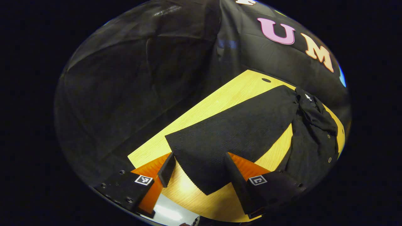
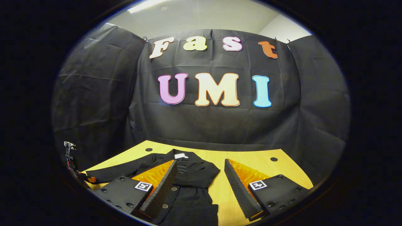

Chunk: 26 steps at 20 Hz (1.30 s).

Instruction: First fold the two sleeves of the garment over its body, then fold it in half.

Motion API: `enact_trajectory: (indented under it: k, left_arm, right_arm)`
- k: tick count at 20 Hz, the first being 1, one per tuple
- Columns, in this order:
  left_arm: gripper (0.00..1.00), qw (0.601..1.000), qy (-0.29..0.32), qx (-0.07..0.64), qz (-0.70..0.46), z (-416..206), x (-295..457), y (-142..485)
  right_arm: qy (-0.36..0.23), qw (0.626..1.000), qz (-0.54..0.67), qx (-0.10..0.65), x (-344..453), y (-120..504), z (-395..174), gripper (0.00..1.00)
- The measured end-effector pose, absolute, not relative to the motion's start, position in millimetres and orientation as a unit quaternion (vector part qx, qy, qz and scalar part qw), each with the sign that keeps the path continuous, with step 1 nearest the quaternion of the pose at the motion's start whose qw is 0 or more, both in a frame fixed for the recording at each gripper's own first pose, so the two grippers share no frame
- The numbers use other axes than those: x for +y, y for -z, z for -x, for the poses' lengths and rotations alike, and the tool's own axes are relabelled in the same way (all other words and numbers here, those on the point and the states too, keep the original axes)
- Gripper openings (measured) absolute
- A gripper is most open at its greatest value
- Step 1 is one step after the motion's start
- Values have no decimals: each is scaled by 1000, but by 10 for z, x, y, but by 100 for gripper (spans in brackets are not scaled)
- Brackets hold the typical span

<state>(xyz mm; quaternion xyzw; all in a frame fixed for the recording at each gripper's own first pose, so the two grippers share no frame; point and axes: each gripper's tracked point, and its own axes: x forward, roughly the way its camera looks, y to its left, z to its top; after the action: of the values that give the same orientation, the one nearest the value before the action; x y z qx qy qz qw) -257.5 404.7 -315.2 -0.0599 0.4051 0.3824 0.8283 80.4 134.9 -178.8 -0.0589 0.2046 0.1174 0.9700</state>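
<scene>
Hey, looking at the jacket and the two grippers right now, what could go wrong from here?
1. The left gripper has the sleeve between its fingers with visible gaps at the sides, so the cloth may slip out when lifted.
2. The sleeve stretches out across the table, away from the jacket; a fold begun here could drag the body askew.
3. The right gripper is open above the jacket, pinning nothing, so the garment may shift.

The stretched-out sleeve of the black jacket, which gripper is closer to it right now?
Left. The left gripper has the sleeve end lying between its open fingers. The right gripper hovers open over the jacket body, away from that sleeve.
</scene>
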Motion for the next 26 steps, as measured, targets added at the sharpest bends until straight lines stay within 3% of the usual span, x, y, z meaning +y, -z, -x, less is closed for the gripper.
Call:
enact_trajectory:
  k: [1,2,6,7,16,26]
  left_arm:
    - [82,830,-376,408,58,2573,4007,3162]
    - [74,834,-363,411,54,2533,3978,3177]
    - [22,844,-334,416,46,2406,3879,3174]
    - [3,843,-340,415,45,2410,3907,3187]
    - [0,880,-317,349,59,1637,4062,2549]
    - [0,935,-168,311,10,308,3501,2262]
  right_arm:
    - [-116,970,60,203,1309,1777,-787,96]
    - [-116,971,58,202,1274,1764,-749,96]
    - [-117,970,44,207,1206,1816,-614,96]
    - [-118,970,39,207,1202,1828,-594,96]
    - [-105,970,25,217,1141,1919,-461,96]
    - [-71,973,18,220,1051,1962,-356,96]
